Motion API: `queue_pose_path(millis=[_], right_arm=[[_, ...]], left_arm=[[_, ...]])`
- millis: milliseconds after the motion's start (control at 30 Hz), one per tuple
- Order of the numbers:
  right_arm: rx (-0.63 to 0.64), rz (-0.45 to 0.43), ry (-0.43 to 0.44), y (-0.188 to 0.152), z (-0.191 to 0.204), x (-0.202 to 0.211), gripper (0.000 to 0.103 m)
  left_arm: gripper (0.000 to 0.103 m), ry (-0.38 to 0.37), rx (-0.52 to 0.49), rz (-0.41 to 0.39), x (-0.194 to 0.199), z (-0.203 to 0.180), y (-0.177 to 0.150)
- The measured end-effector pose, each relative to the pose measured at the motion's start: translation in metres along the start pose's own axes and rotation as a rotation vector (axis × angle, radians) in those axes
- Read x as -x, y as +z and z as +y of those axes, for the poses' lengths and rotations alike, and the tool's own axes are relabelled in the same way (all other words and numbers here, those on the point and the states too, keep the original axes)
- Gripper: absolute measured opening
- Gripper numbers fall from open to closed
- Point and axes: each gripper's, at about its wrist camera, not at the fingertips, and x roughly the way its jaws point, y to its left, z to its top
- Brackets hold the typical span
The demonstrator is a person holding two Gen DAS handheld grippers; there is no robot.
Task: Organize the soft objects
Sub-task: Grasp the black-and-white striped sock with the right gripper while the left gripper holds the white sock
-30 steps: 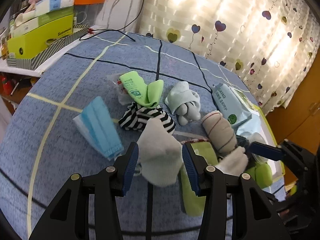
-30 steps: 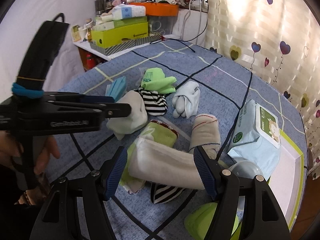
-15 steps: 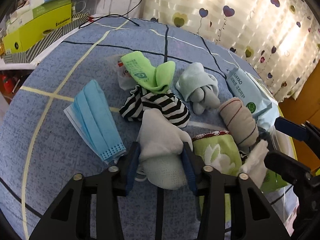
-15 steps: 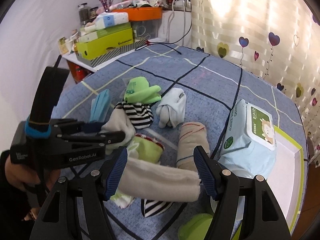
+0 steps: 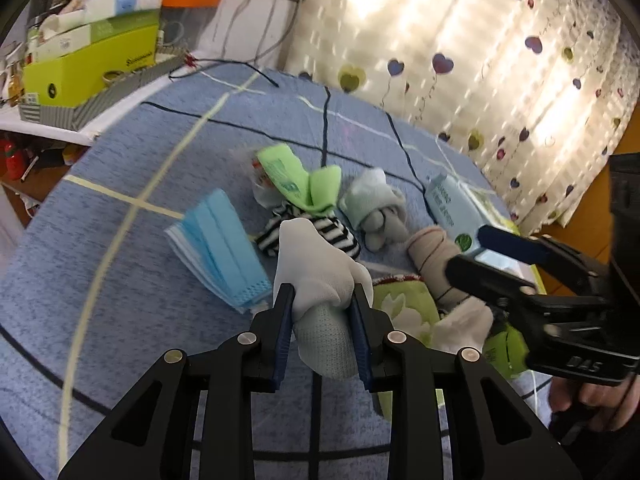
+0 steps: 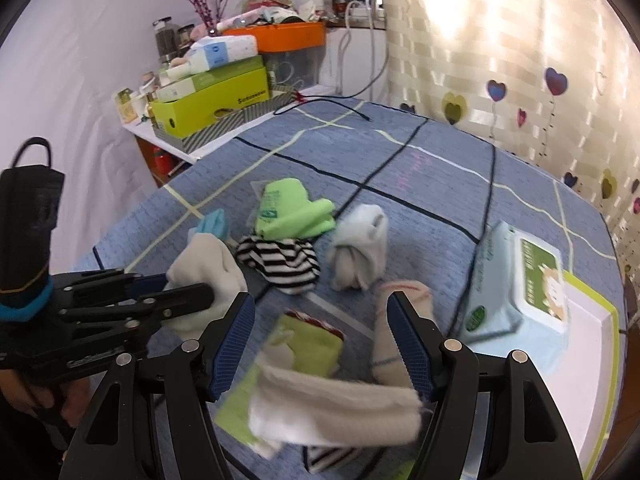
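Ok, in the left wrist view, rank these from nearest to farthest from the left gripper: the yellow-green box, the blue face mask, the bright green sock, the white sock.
1. White sock: between the left gripper's closing jaws.
2. Blue face mask: just left, on the blue bedspread.
3. Bright green sock: straight ahead, beyond the striped sock.
4. Yellow-green box: far upper left, on the shelf.

Bed cover point(image 5: 132, 240): blue, crossed by dark and pale yellow lines.
Curtain point(image 5: 500, 60), 1 o'clock: cream, heart-printed, daylight glowing through.
Wall point(image 6: 72, 80), 10 o'clock: plain white.
Shelf point(image 6: 188, 148), 11 o'clock: white, crowded with a lime-green box point(image 6: 212, 106) and an orange bin point(image 6: 288, 36).
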Motion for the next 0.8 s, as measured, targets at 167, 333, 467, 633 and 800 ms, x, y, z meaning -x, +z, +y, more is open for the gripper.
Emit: queue_pose_path(millis=[167,333,467,633,800], right_arm=[[0.026,0.031,0.046,0.012,0.015,-0.022,0.069],[0.048,0.091,0.047,0.022,0.028,-0.054,0.056],[0.039,0.144,0.032,0.027,0.026,-0.08,0.049],[0.032,0.205,0.02,0.029,0.026,-0.11,0.046],[0.015,0.211,0.026,0.027,0.022,-0.113,0.013]], left_arm=[[0.028,0.013,0.037,-0.026,0.01,0.014,0.002],[0.028,0.022,0.065,-0.048,0.019,0.03,0.001],[0.028,0.024,0.084,-0.055,0.022,0.04,0.002],[0.028,0.02,0.092,-0.051,0.021,0.046,0.003],[0.028,0.017,0.09,-0.05,0.02,0.047,0.003]])
